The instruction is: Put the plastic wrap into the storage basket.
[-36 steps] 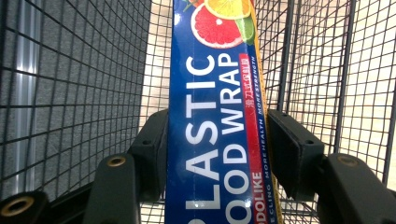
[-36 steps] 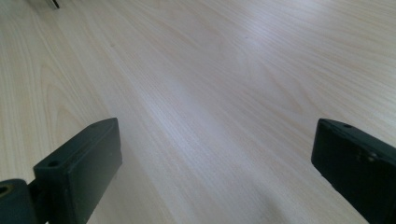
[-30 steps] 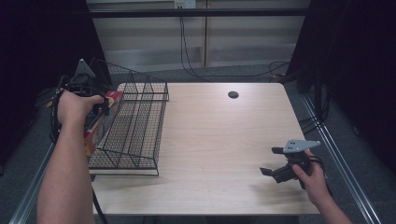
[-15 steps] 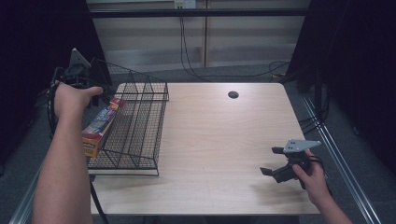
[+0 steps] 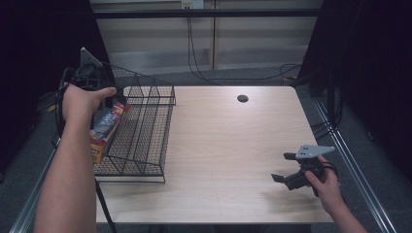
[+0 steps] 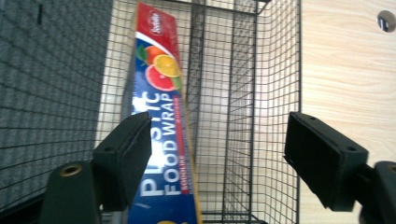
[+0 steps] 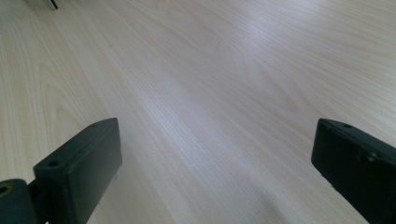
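Left gripper [image 6: 217, 154], jaws now wide open, has lifted off the plastic food wrap box [image 6: 163, 135] left leaning in the wire basket [image 5: 145, 141]; right gripper [image 5: 286, 170] stays open near right

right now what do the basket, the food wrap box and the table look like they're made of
Basket: thin dark wire, likely coated metal, judging by its open square grid. Plastic food wrap box: printed cardboard by the look of it, with a slight sheen, crisp edges and fruit graphics. Table: pale wood or wood-look laminate, smooth, with grain lines and a soft glare; which one is unclear.
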